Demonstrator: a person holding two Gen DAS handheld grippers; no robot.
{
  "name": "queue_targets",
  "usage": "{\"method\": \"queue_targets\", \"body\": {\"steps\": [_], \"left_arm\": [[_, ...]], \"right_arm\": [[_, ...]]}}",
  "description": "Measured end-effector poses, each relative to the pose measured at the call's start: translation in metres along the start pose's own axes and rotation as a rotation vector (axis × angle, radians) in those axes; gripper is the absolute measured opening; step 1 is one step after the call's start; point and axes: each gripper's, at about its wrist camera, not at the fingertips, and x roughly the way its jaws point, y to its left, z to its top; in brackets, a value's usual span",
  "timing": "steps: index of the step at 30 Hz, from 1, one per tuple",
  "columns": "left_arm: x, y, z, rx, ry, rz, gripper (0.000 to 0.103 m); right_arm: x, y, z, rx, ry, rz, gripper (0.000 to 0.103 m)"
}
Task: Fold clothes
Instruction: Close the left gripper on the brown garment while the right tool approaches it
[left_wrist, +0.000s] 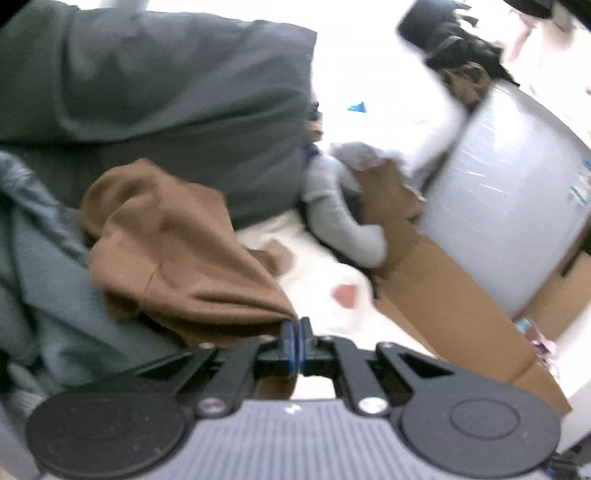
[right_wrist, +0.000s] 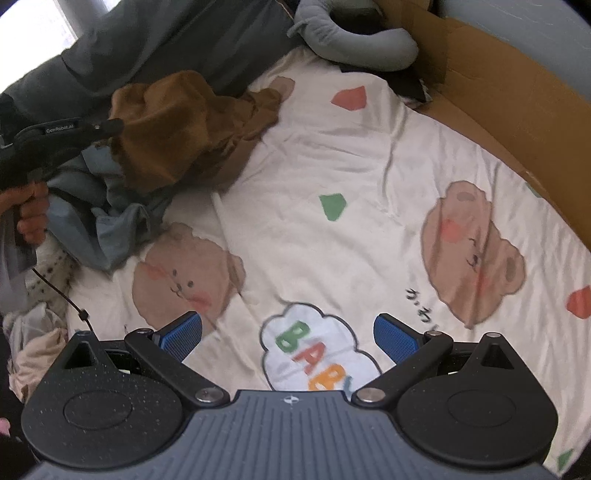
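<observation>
A: Where is the brown garment (left_wrist: 177, 243) found?

B: It is heaped toward the bed's far-left corner, partly on the blue-grey clothes (right_wrist: 110, 206) piled along the left edge and partly on the printed sheet (right_wrist: 369, 177). One edge of it is pinched by the left claw (left_wrist: 297, 328), whose blue pads are pressed together on the fabric.

A: Why is it gripped at an edge and not in the middle?

B: Judged from the task, an edge is taken so that the piece can be drawn off the pile and spread flat. A grip on the bunched middle would keep it crumpled.

A: And the right claw (right_wrist: 288, 338)?

B: It is held wide, with nothing between its pads, above the open middle of the bed near the front edge. That bare stretch is probably being kept as the folding place.

A: What is meant by the pillow (left_wrist: 147, 81) and cardboard (right_wrist: 498, 92)?

B: They are set along the far and right edges, out of the way, and are not touched.
</observation>
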Motion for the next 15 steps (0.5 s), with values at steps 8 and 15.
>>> {"method": "queue_targets", "body": {"steps": [8,15], "left_arm": [[0.014,-0.064,-0.024,0.067,0.081,-0.169,0.001],[0.024,-0.107,-0.049,0.100,0.162,-0.277,0.001]], "right_arm": [[0.014,0.012,0.003,-0.011,-0.061,0.038,0.102],[0.020,0.015,0.001,-0.027,-0.113,0.051,0.101]]}}
